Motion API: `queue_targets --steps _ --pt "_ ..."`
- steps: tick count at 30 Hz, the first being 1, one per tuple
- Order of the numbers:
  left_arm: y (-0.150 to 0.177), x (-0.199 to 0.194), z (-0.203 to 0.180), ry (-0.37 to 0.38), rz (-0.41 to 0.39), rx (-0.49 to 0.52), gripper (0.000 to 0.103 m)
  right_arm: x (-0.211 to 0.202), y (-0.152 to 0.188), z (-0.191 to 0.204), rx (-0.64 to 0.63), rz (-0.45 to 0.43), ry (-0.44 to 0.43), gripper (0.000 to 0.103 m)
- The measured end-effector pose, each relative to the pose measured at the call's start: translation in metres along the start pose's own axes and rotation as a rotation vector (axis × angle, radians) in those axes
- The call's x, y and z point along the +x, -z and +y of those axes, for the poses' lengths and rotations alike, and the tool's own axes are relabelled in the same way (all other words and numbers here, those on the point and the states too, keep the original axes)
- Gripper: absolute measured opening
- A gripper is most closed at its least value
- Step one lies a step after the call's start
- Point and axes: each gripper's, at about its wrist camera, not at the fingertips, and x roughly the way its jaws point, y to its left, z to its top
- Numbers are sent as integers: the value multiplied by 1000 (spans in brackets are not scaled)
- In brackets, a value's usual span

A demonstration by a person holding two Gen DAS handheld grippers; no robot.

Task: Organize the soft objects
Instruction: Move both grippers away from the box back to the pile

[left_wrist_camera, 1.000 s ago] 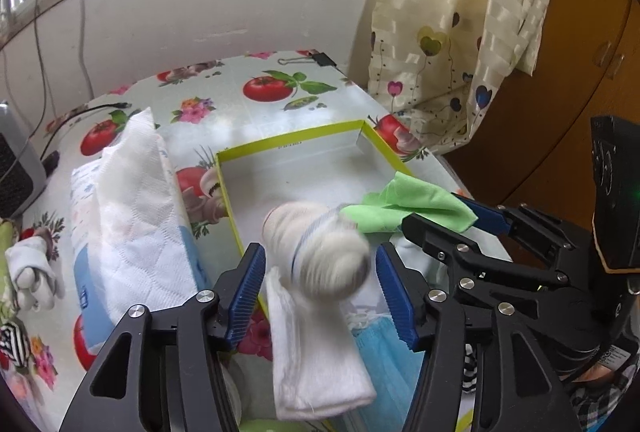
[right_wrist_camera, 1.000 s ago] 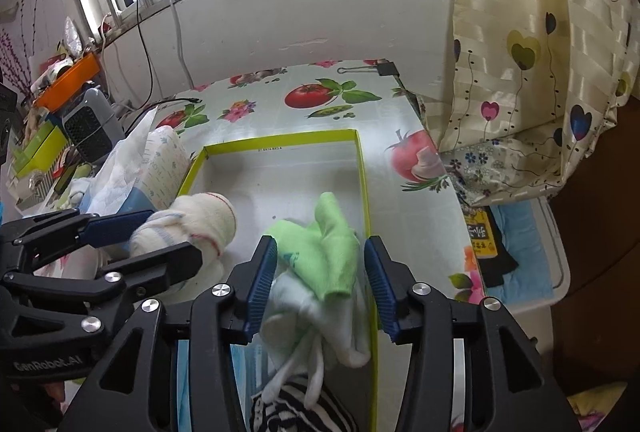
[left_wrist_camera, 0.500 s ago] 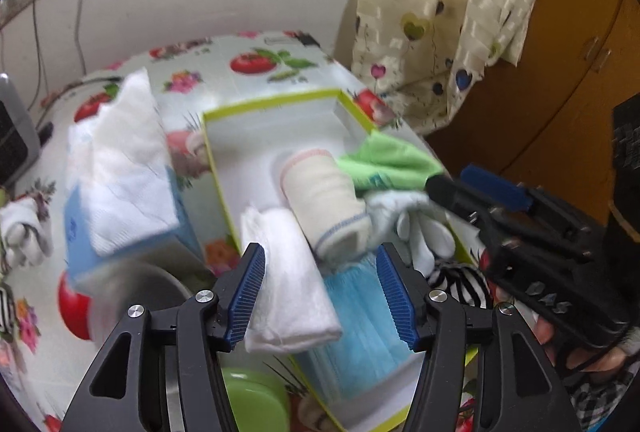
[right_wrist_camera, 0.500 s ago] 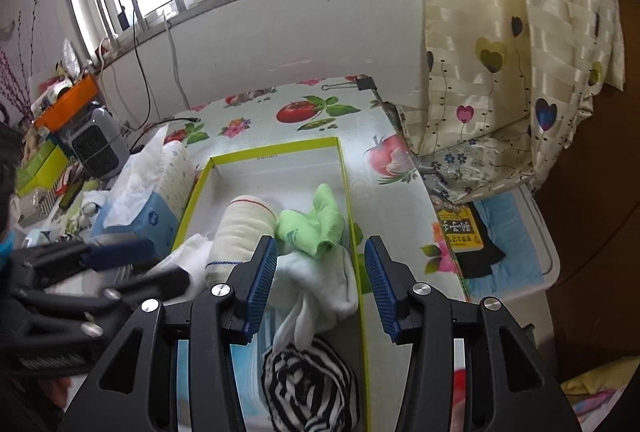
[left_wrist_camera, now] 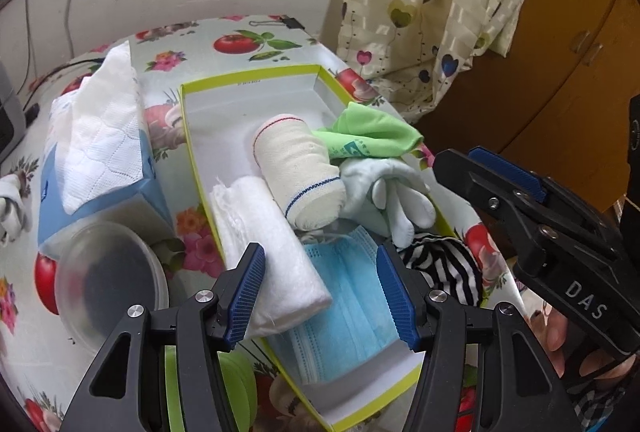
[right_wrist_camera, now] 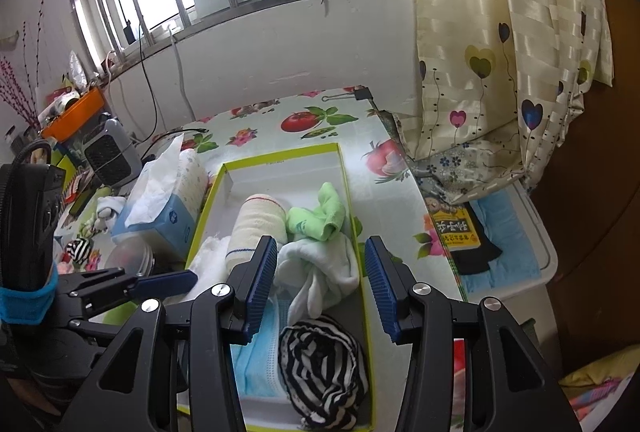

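Observation:
A yellow-rimmed white box (left_wrist_camera: 248, 82) (right_wrist_camera: 280, 160) on the table holds soft things: a cream rolled sock (left_wrist_camera: 298, 168) (right_wrist_camera: 256, 228), a green cloth (left_wrist_camera: 368, 136) (right_wrist_camera: 316, 216), a white glove (left_wrist_camera: 392, 188) (right_wrist_camera: 320, 272), a folded white towel (left_wrist_camera: 264, 240), a blue face mask (left_wrist_camera: 352, 308) and a black-and-white striped cloth (left_wrist_camera: 444, 268) (right_wrist_camera: 324, 364). My left gripper (left_wrist_camera: 320, 296) is open and empty above the near end of the box. My right gripper (right_wrist_camera: 320, 288) is open and empty above the glove.
A blue tissue box (left_wrist_camera: 96, 152) (right_wrist_camera: 168, 200) stands left of the box, with a clear plastic lidded container (left_wrist_camera: 108, 280) in front of it. More socks (right_wrist_camera: 104, 212) lie at the far left. A heart-patterned curtain (right_wrist_camera: 500, 72) hangs right of the table.
The cream rolled sock left my left gripper and now lies in the box beside the green cloth. Both grippers have pulled back from the box and stand open.

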Motion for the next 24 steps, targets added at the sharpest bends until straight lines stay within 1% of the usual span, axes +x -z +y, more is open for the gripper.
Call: queue_targets --steps 5,7,10,11,12,14,20,23,24 --pt "7 -16 5 9 -33 -19 57 -8 2 2 23 -6 -6 47" --pt "11 -28 6 -2 -60 -25 57 -13 2 5 27 -14 -12 47" --pt "20 -49 9 9 -101 -29 58 -22 3 14 24 -32 -19 47" --pt "22 -54 10 8 -106 -33 58 -24 4 16 23 -36 -21 48" --pt "25 -60 13 5 -114 -39 59 -27 4 20 23 -42 -26 52" --pt "31 -69 18 -15 -122 -50 59 -30 7 27 17 -47 -40 57" --pt "53 -99 39 -45 -171 -87 59 -37 16 49 0 -49 -68 57" --pt "66 -112 56 -71 -188 -126 59 -41 21 62 -6 -58 -93 58" --pt "70 -116 62 -79 -194 -141 59 -42 22 66 -11 -64 -100 60"
